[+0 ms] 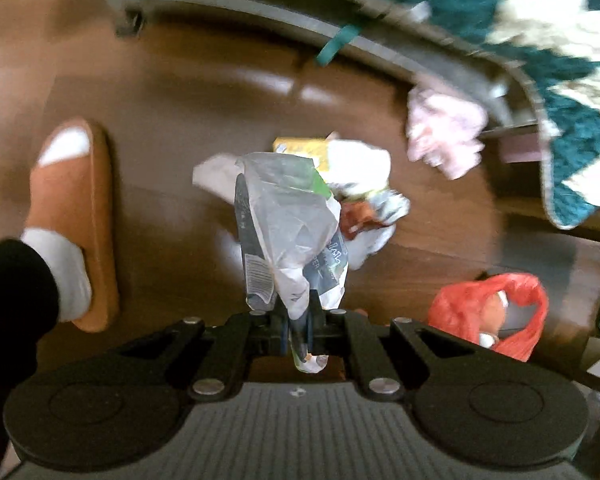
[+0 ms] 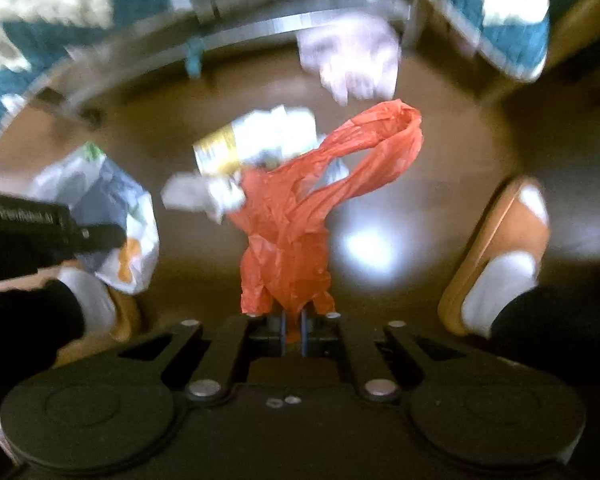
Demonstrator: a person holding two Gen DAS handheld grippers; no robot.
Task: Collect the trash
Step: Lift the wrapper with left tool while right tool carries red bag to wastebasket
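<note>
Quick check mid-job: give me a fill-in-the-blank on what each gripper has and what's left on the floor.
1. The left gripper is shut on a crumpled ____ and grey plastic wrapper.
2. The right gripper is shut on a plastic bag coloured ____.
3. The remaining trash pile, with a yellow carton, lies on the brown ____.
4. The person's feet wear orange ____ over white socks.

Missing words: white; red; floor; slippers

A barcode and a few blurred letters mark the crumpled plastic wrapper (image 1: 288, 232), none of them clear enough to read, while white lettering on the black gripper body (image 2: 32, 220) at the frame's left edge is smeared beyond reading.
</note>
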